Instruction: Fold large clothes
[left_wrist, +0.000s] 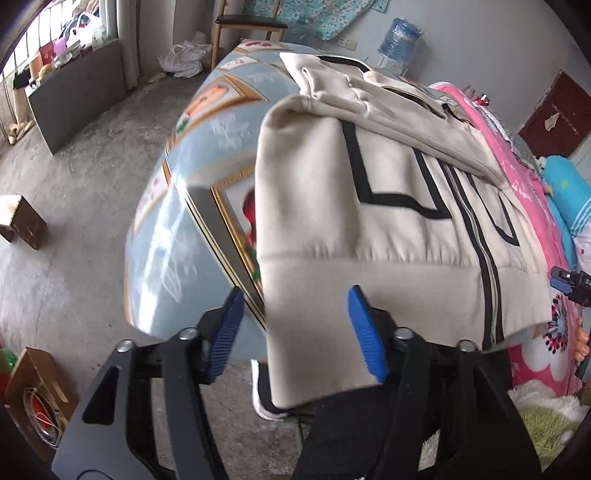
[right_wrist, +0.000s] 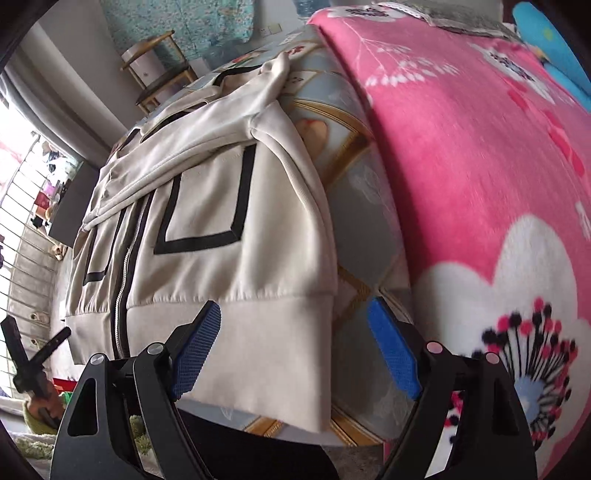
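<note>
The cream zip jacket (left_wrist: 399, 229) lies front-up on the blue picture-print bed (left_wrist: 221, 122), sleeves folded across its chest, hem overhanging the near edge. Beside the jacket's hem corners, left hand-held gripper (left_wrist: 295, 332) and right hand-held gripper (right_wrist: 295, 347) stand apart, gripping nothing. Pinch both corners evenly, then fold the hem toward the collar

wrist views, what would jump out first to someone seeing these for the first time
The cream zip jacket with black trim, spread on a blue picture-print sheet, both sleeves folded across its chest and its hem hanging over the near edge. Beside it in the right wrist view lies a bright pink floral blanket. The left gripper and right gripper stand open at the hem's two corners, gripping nothing.
</note>
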